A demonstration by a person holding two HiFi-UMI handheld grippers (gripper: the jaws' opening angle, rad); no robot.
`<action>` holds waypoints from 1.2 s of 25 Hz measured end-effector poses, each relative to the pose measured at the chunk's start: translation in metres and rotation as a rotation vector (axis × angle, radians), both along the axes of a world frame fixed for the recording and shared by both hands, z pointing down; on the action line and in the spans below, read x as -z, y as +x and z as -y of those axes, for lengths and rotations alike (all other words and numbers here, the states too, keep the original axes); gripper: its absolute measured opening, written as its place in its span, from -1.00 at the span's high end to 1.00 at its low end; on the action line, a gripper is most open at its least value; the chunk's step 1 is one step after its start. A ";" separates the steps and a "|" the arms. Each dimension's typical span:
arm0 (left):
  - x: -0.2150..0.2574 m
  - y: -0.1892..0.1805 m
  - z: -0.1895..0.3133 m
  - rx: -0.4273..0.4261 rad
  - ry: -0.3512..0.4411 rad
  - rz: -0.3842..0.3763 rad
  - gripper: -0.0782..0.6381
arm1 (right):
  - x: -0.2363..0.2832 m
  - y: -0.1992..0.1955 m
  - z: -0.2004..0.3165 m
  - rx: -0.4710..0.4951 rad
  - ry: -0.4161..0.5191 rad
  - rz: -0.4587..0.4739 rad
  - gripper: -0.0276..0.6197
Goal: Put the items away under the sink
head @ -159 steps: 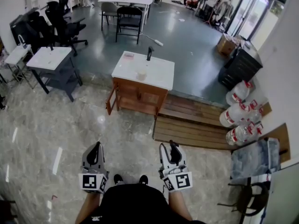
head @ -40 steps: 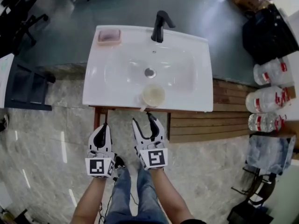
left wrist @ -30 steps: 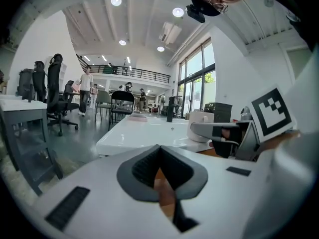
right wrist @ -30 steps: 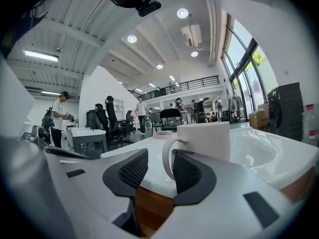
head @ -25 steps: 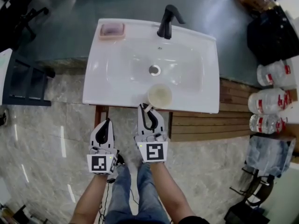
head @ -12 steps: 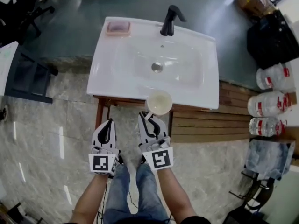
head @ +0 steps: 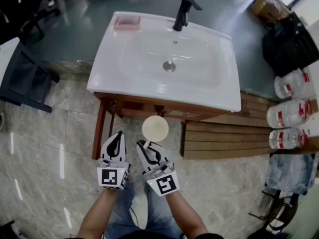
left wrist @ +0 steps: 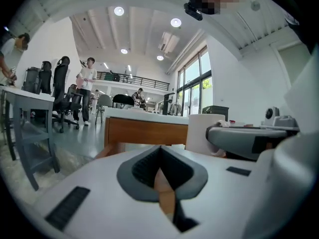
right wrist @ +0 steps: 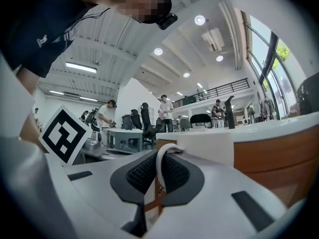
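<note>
A white mug (head: 155, 128) hangs in the air in front of the wooden cabinet (head: 149, 107) under the white sink (head: 214, 96). My right gripper (head: 144, 144) is shut on the mug's handle (right wrist: 160, 167); the mug's body (right wrist: 204, 146) stands just past the jaws. My left gripper (head: 117, 135) is beside it on the left, shut with nothing in it (left wrist: 160, 172). In the left gripper view the mug (left wrist: 203, 132) shows at the right, behind the right gripper (left wrist: 249, 139). A black faucet (head: 183, 11) and a pink soap dish (head: 126, 21) sit on the sink's far rim.
Wooden plank steps (head: 224, 139) lie right of the cabinet, with large water jugs (head: 291, 113) and a black cabinet (head: 289, 44) beyond. A dark table (head: 22, 76) stands at the left. A wooden leg or door edge (head: 101, 131) reaches the marble floor.
After I walked up to the sink, my right gripper took the mug by its handle from the front rim and drew it back and down, in front of the cabinet.
</note>
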State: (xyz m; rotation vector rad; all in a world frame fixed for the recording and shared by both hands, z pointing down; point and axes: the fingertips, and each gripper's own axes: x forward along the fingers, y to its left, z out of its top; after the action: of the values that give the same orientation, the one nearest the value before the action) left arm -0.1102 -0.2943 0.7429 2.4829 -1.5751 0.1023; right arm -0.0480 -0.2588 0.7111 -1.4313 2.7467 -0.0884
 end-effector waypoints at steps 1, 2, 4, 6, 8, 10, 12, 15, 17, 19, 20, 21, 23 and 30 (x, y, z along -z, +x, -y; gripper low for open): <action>-0.010 0.001 0.001 0.003 0.010 -0.003 0.76 | -0.014 0.000 -0.001 0.006 -0.002 0.002 0.83; -0.021 0.001 0.002 0.006 0.016 -0.007 0.76 | -0.028 0.000 -0.002 0.010 0.002 0.005 0.83; -0.050 0.002 0.003 0.009 0.026 -0.009 0.76 | -0.057 0.001 -0.001 0.017 0.015 0.006 0.83; -0.081 0.003 0.007 0.008 0.042 -0.007 0.76 | -0.088 0.002 0.002 0.025 0.025 -0.004 0.83; -0.108 0.005 0.015 0.003 0.053 -0.001 0.76 | -0.117 0.002 0.010 0.029 0.036 -0.013 0.83; -0.127 0.007 0.023 0.006 0.059 0.001 0.76 | -0.144 0.002 0.018 0.031 0.036 -0.015 0.83; -0.147 0.009 0.032 0.010 0.062 0.006 0.76 | -0.167 0.004 0.030 0.033 0.042 -0.010 0.83; -0.169 0.011 0.048 0.014 0.084 0.000 0.76 | -0.193 0.004 0.051 0.032 0.065 -0.006 0.83; -0.177 0.014 0.060 0.015 0.100 -0.009 0.76 | -0.207 0.002 0.067 0.039 0.084 -0.020 0.83; -0.183 0.015 0.071 0.017 0.111 -0.017 0.76 | -0.219 0.001 0.085 0.044 0.102 -0.036 0.83; -0.185 0.015 0.075 0.019 0.117 -0.017 0.76 | -0.224 0.001 0.094 0.042 0.107 -0.040 0.83; -0.188 0.015 0.079 0.021 0.124 -0.016 0.76 | -0.227 0.002 0.103 0.039 0.110 -0.039 0.83; -0.193 0.014 0.086 0.026 0.131 -0.013 0.76 | -0.233 0.003 0.119 0.032 0.111 -0.032 0.83; -0.203 0.017 0.095 0.013 0.148 -0.011 0.76 | -0.255 0.007 0.166 0.016 0.107 -0.034 0.83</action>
State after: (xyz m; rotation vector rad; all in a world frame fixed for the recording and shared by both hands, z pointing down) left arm -0.0934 -0.3896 0.9462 2.5774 -1.6499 -0.0309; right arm -0.0407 -0.4252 0.9662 -1.3971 2.7430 0.0813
